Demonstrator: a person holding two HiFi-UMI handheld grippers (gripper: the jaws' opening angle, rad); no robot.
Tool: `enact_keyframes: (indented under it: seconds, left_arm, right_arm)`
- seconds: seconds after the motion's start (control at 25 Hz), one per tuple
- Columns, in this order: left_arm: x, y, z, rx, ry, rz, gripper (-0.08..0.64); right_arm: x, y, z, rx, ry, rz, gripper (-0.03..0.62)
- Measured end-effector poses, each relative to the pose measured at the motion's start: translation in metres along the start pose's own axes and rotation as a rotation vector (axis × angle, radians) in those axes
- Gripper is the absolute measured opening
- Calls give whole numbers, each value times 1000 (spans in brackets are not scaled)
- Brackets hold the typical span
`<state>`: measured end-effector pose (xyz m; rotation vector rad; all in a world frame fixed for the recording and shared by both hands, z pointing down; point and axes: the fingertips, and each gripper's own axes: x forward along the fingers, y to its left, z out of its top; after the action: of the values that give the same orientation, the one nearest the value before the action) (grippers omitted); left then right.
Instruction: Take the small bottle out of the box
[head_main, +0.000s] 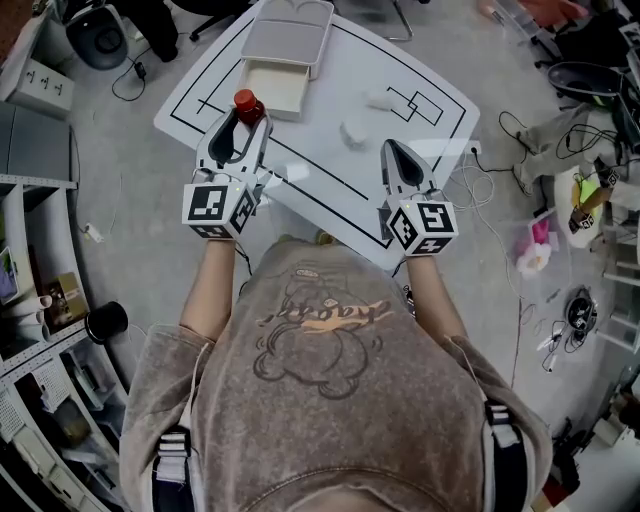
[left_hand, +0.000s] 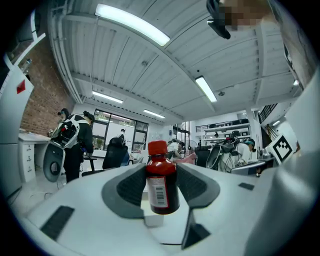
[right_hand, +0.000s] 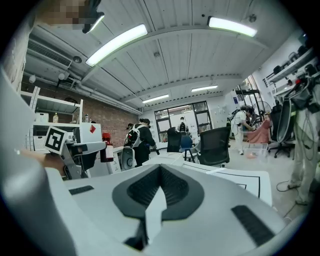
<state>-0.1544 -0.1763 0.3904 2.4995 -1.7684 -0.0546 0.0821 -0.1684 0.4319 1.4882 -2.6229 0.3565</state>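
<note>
- White surface (head_main: 322, 150) with black line markings stands on a grey floor (head_main: 130, 160); head view, looking steeply down.
- Head view: the box (head_main: 280, 86) sits open at the far side of the surface, with its lid (head_main: 288, 35) raised behind it.
- Head view: the left gripper (head_main: 243, 124) holds the small bottle (head_main: 246, 101) upright between its jaws. The bottle is outside the box, just in front of the box's near left corner.
- Head view: the right gripper (head_main: 393, 150) is over the near right part of the surface, well apart from the box, with its jaws together.
- Left gripper view: the jaws stand part open, and the dark pads (left_hand: 131, 186) press on both sides of the small bottle. The bottle is dark red, with a red cap (left_hand: 157, 147) and a white barcode label (left_hand: 159, 192).
- Left gripper view: behind the bottle are office chairs, people and long ceiling lights (left_hand: 133, 23).
- Right gripper view: the jaws are fully closed, tips meeting, with nothing between them.
- Right gripper view: the left gripper and its bottle show at the left edge. Beyond are a brick wall (right_hand: 111, 124), a black office chair (right_hand: 214, 145) and a marked white surface.
</note>
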Motion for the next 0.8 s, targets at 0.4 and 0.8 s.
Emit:
enact_keyframes:
  seconds: [0.4,0.8]
  left_arm:
    - [6,1,-10,4,30,4,196]
    - [4,5,-17,-1,53,17,195]
  right_arm:
    - [1,3,0,-14,8,21,-3]
    - [3,5,2,-17,6,25,-3]
